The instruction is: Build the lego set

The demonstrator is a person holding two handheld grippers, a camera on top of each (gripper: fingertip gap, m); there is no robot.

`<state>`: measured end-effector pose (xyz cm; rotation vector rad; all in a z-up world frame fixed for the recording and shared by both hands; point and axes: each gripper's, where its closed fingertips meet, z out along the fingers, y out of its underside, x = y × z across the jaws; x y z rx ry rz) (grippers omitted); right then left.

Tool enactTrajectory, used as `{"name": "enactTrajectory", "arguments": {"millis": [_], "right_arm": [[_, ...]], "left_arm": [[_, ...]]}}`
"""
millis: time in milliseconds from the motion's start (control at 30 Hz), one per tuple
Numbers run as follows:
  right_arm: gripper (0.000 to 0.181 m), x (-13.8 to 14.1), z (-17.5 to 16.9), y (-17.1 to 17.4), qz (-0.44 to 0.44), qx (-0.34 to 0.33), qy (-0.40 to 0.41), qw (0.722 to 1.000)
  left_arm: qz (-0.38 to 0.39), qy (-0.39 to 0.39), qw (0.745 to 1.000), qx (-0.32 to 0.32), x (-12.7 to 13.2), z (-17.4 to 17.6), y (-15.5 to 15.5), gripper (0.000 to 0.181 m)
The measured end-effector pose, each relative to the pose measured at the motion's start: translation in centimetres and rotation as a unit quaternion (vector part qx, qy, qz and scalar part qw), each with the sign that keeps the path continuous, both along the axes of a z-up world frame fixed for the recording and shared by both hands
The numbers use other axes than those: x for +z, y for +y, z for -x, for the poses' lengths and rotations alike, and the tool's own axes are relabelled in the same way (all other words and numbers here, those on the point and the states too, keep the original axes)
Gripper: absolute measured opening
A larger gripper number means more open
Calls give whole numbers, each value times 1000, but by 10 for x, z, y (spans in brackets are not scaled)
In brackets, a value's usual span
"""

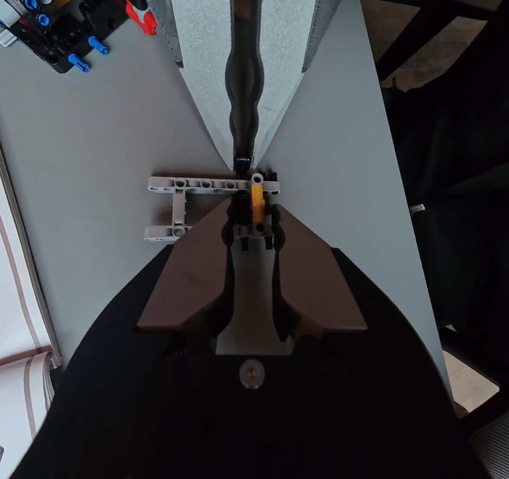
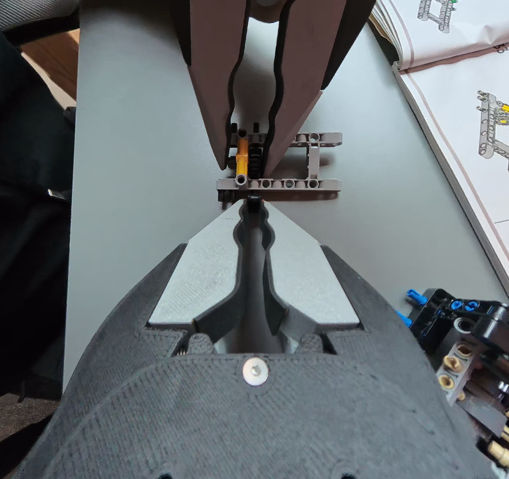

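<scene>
left gripper (image 1: 252,212): clamped around grey beam frame (image 1: 192,187), hiding yellow connector (image 1: 257,204) end
right gripper (image 2: 253,204): pinching black pin (image 2: 252,201)
black assembly (image 1: 55,25): cropped upper left

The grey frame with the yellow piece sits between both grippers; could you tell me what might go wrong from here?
1. The right gripper pinches only a small black pin at its very tips against the grey frame; the pin could slip or twist out.
2. The left gripper straddles the yellow piece and black gear, so pushing may skew the frame or knock those parts.
3. The frame lies near the table edge and could slide off.
</scene>
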<state>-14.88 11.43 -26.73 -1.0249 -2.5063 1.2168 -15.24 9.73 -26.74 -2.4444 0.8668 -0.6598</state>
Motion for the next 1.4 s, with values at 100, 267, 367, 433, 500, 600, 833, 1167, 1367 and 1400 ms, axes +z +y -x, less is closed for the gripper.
{"name": "enactTrajectory", "arguments": {"millis": [100, 267, 367, 433, 500, 600, 833, 1167, 1367, 1400], "right_arm": [[5, 0, -1, 2, 5, -20, -3, 1000], [5, 0, -1, 3, 28, -47, -32, 998], [5, 0, -3, 1, 38, -39, -46, 997], [5, 0, -4, 1, 45, -35, -57, 997], [4, 0, -3, 0, 37, -32, -51, 998], [5, 0, -3, -1, 21, -25, -32, 999], [5, 0, -2, -3, -26, 25, 27, 999], [4, 20, 2, 3, 81, -8, -1, 997], [4, 40, -2, 9, 167, -15, 1, 986], [4, 39, -2, 9, 162, -15, -2, 987]], "left_arm": [[-12, -11, 1000, 6, 0, -1, 1, 23], [-27, -32, 999, 20, 0, -2, 2, 24], [-28, -44, 999, 15, 0, -5, 2, 24], [-26, -49, 998, 13, 1, -6, 1, 23], [-23, -42, 999, 10, 1, -6, 1, 23], [-22, -42, 999, 7, 1, -6, 0, 23], [-24, -44, 999, -1, 1, -5, -2, 23], [-6, -161, 986, 48, 20, -3, 3, 24], [-13, -168, 984, 62, 16, 2, 5, 24], [-13, -159, 985, 61, 14, 2, 5, 24]]}}
